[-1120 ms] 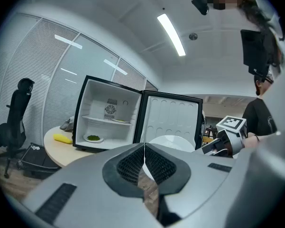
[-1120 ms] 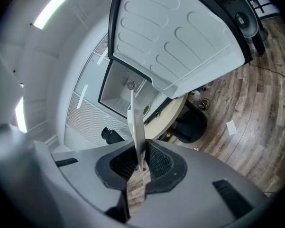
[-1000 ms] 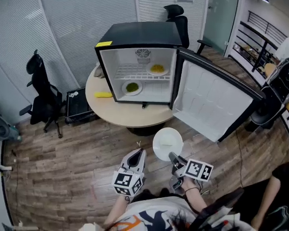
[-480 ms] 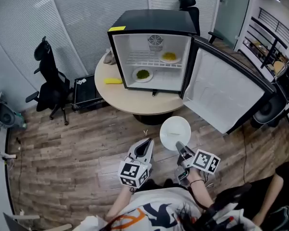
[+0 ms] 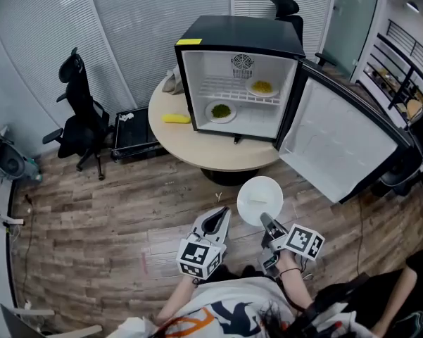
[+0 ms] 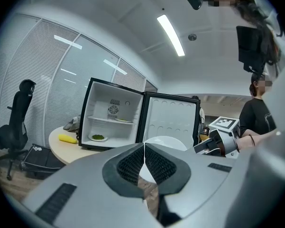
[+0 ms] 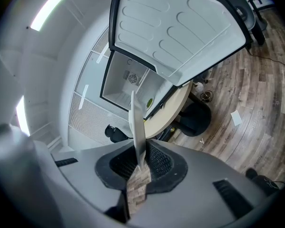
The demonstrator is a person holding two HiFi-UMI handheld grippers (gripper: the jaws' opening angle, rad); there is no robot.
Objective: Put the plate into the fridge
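Observation:
A black mini fridge [image 5: 239,44] stands open on a round table, its door [image 5: 345,146] swung out to the right. Inside, a plate of green food [image 5: 220,111] lies on the floor and a plate of yellow food [image 5: 262,87] on the wire shelf. My right gripper [image 5: 267,224] is shut on the near rim of an empty white plate [image 5: 260,200], held above the wooden floor short of the table. In the right gripper view the plate [image 7: 136,127] shows edge-on between the pads of that gripper [image 7: 140,163]. My left gripper [image 5: 218,220] [image 6: 144,148] is shut and empty, beside the plate.
The round beige table [image 5: 197,153] carries a yellow object [image 5: 176,118] left of the fridge. A black office chair [image 5: 81,118] and a black case [image 5: 135,136] stand at the left, another chair [image 5: 287,9] behind the fridge. A person [image 6: 258,118] stands at the right.
The head view has swung, so the fridge now sits further right in the picture. My right gripper has carried the plate slightly nearer the table. The left gripper keeps its place.

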